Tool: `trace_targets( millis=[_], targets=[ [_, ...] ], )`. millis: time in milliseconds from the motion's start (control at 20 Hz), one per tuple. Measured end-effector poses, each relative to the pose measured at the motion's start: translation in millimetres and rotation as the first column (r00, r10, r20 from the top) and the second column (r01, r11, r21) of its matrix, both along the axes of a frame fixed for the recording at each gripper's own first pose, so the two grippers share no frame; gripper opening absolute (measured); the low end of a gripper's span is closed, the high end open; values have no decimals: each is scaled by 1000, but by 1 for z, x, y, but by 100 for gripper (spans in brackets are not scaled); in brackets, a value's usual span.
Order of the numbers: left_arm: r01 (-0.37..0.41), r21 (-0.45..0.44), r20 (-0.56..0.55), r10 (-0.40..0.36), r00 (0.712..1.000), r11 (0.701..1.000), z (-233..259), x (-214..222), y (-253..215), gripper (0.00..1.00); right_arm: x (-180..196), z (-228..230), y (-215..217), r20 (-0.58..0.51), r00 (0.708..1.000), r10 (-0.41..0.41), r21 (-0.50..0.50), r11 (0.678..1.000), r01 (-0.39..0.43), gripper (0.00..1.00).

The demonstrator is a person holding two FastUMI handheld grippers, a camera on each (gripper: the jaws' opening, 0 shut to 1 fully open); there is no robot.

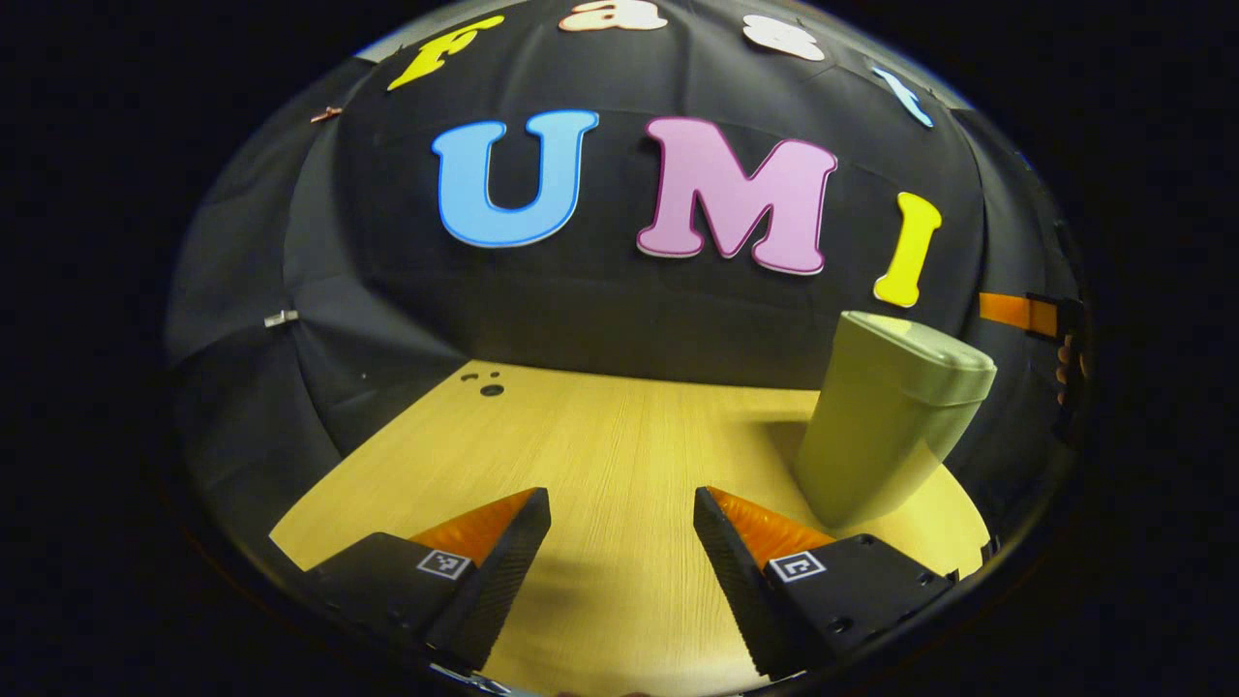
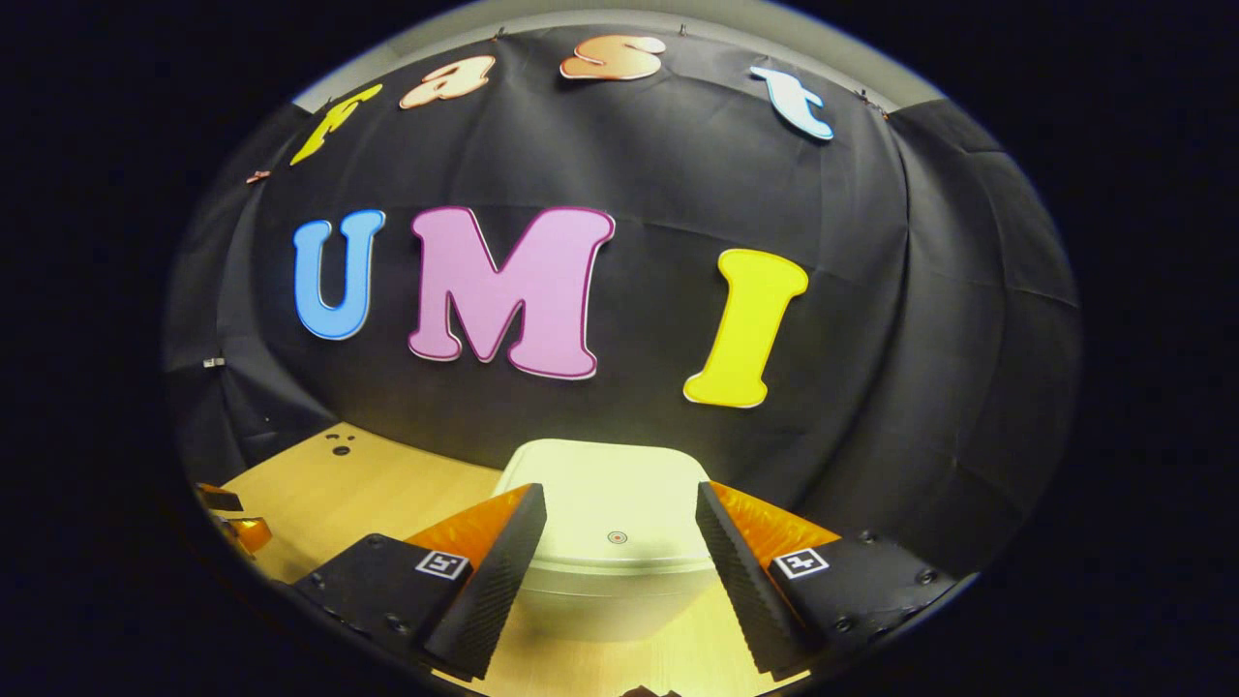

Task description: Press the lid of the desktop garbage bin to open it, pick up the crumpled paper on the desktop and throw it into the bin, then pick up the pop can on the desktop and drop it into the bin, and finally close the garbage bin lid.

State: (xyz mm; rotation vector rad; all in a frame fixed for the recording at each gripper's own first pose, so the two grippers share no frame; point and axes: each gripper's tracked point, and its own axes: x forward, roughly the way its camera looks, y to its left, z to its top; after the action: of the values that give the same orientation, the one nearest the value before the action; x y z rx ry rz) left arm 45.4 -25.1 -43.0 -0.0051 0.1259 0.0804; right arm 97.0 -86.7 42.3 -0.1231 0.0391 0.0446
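Both pairs of jaws stand wide apart and hold nothing. Left gripper [image 1: 621, 542] hovers over bare desk [image 1: 600, 436], its fingers pointing toward the back wall; the bin [image 1: 886, 416] stands ahead and to the right of its jaws, well apart from them, upright with its lid [image 1: 920, 348] down. At the far right edge of the left gripper view a hand [image 1: 1065, 368] shows beyond the bin.

Right gripper [image 2: 621, 542] is lined up on the bin [image 2: 610, 542]: the lid [image 2: 605, 494] lies straight ahead between the two fingers and a little below them, with a small round mark [image 2: 617, 536] near its front edge, centred in the gap. Whether the fingers touch the bin I cannot tell; they look to flank it just apart. The desk [image 2: 319, 494] runs off to the left of these jaws.

By my judgement the lid-pressing step is in hand, and the right gripper is much the nearer. The move turns on going forward and down onto the lid, which lies flat across the jaws' line. I can make out no paper or can.
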Motion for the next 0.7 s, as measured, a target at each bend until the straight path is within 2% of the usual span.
trace_targets(
  millis=[200, 300, 450, 700],
  targets=[
    [39, 7, 95, -40, 995, 999, 39, -12, -25, 96, -29, 5, 20, 35, 999, 27, 89, 996, -30, 98],
    [75, 8, 92, -75, 993, 997, 49, -19, -31, 95, -39, -5, 27, 20, 999, 29, 100, 995, -30, 97],
    [112, 5, 120, -112, 986, 994, 71, -31, -24, 96, -52, -11, 30, 10, 1000, 11, 98, 995, -12, 98],
    [102, 16, 161, -104, 981, 995, 89, -45, 3, 96, -78, -24, 54, -3, 1000, 12, 113, 994, -11, 98]
  ],
)
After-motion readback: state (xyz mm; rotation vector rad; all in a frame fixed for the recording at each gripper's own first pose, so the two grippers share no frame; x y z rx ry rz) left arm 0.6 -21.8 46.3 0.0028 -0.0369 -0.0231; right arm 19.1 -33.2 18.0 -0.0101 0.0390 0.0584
